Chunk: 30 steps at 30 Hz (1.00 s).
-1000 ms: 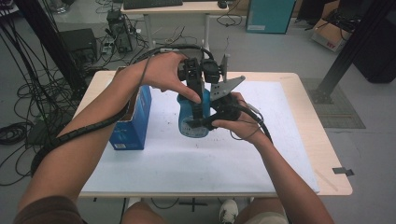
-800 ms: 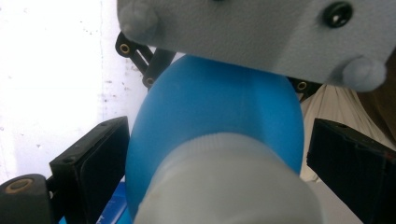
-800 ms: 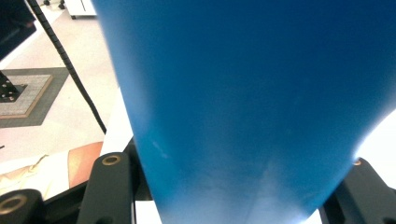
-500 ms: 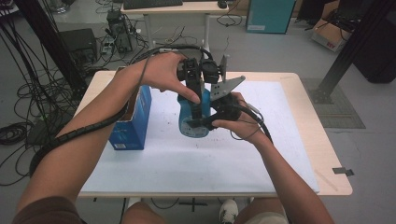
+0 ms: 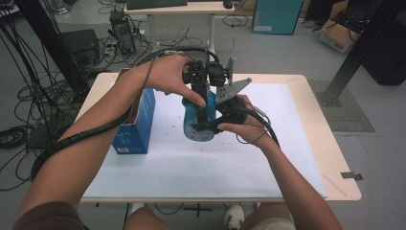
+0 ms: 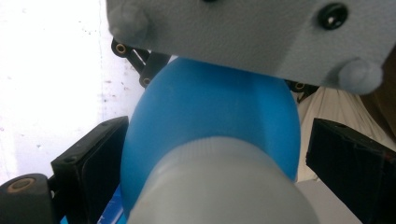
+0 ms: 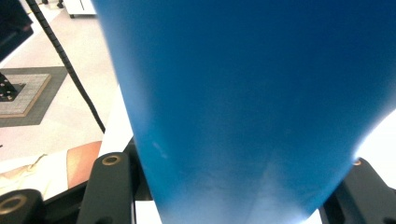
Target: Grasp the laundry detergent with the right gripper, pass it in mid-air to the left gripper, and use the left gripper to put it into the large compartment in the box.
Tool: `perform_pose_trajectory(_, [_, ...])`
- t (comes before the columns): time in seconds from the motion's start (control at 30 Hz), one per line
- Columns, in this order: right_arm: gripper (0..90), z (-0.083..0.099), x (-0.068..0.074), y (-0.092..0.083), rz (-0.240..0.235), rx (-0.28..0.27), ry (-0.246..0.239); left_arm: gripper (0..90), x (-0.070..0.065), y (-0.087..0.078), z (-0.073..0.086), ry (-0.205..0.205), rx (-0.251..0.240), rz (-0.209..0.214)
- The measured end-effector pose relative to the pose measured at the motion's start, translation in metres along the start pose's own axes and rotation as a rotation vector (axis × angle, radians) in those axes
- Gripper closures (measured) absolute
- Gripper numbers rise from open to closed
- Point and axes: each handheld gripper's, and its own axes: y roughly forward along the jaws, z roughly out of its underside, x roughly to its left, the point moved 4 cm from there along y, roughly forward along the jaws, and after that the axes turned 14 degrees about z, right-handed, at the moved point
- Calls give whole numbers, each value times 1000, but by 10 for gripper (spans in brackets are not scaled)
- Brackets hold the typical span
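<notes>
Blue box (image 5: 136,125): stood at the left of the high view on the white sheet (image 5: 191,167) that covered the table (image 5: 335,158), apart from my hands.
Left claw (image 5: 203,98): I held it at the centre of the high view, pointing down over the top of the bottle. In the left gripper view its black jaws stood either side of the bottle's shoulder with the grey cap (image 6: 219,186) between them; a gap showed at the right jaw, so I judged it open around the cap, not yet clamped.
Blue bottle (image 5: 198,122): stood upright just above the sheet, middle of the high view, between my two hands; in the right gripper view its blue wall (image 7: 243,107) covered most of the frame.
Right claw (image 5: 215,125): came in from the right at the bottle's lower body, jaws drawn in tight on it, one at each lower corner of the right gripper view. It had firm hold of the bottle.
Step in hand: I judged this as steadying the bottle with the right claw while setting the left one on the cap to unscrew it.
Next move: it called for closing the left claw squarely on the cap's ribbed side, then twisting while the right grip kept the body from turning or tipping.
</notes>
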Motion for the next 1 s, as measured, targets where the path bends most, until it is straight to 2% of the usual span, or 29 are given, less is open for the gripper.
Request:
perform_pose_trajectory(0.43, [426,0,1,-1,3,-5,0,93,-1,0,-1,7,-5,-17])
perform_pose_trajectory(0.8, [426,0,1,-4,7,-4,-5,228,0,0,-2,16,-7,-47])
perform_pose_trajectory(1.0, [426,1,1,-4,13,-3,-20,276,0,-2,-3,23,-3,-45])
